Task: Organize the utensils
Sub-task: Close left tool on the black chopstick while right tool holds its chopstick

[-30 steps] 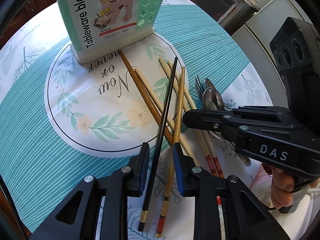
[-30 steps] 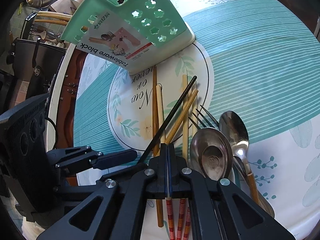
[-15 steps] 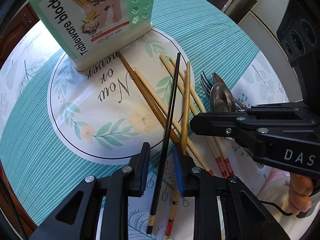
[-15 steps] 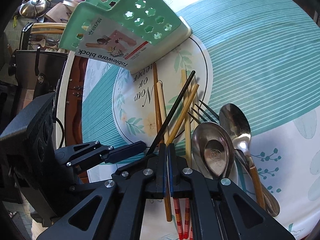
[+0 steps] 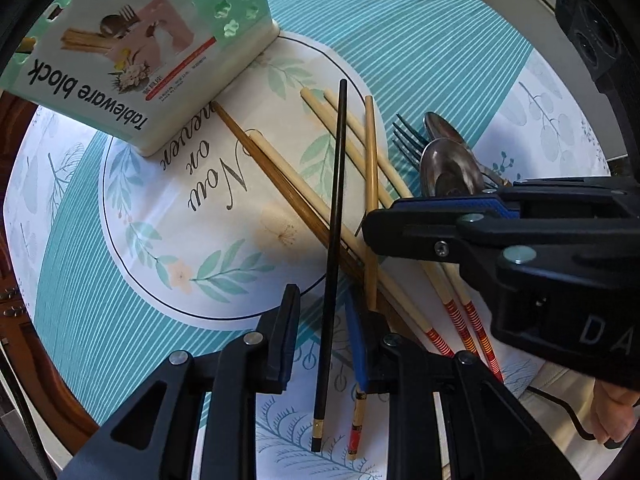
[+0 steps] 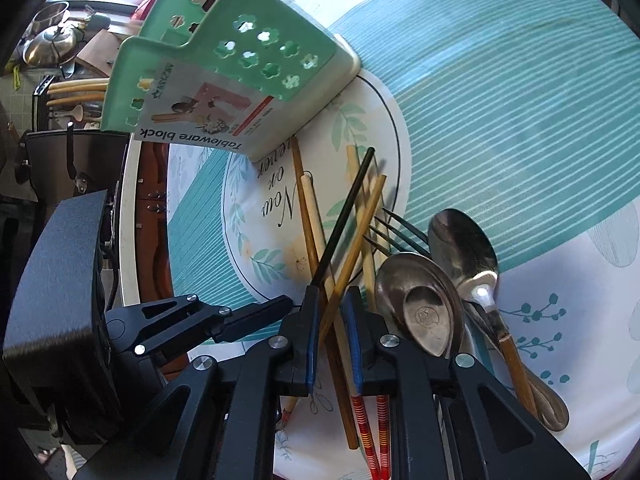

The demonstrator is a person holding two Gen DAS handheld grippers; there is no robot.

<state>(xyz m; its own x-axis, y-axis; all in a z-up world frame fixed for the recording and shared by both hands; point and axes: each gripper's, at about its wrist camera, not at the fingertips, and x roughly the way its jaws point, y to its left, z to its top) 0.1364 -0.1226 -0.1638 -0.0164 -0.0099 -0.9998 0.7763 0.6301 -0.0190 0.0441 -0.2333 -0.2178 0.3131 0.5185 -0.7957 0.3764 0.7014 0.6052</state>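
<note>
A pile of chopsticks lies on the round tablecloth: a black chopstick (image 5: 335,216), several bamboo chopsticks (image 5: 371,184) and two with red-striped ends (image 5: 464,320). Two metal spoons (image 6: 424,300) and a fork (image 5: 404,132) lie beside them. My left gripper (image 5: 322,304) is open with the black chopstick between its fingers. My right gripper (image 6: 332,304) is open over the crossed chopsticks; a bamboo one (image 6: 352,248) runs between its fingers. A green tableware holder (image 5: 132,52) stands beyond the pile.
The right gripper (image 5: 500,236) crosses the left wrist view above the spoons; the left gripper (image 6: 192,320) shows at lower left of the right wrist view. The table edge (image 6: 128,216) and a dark cabinet lie to the left. Kitchen pots stand far behind.
My right gripper has opened from shut. My left gripper has moved forward along the black chopstick, and the holder now looks closer and more tilted.
</note>
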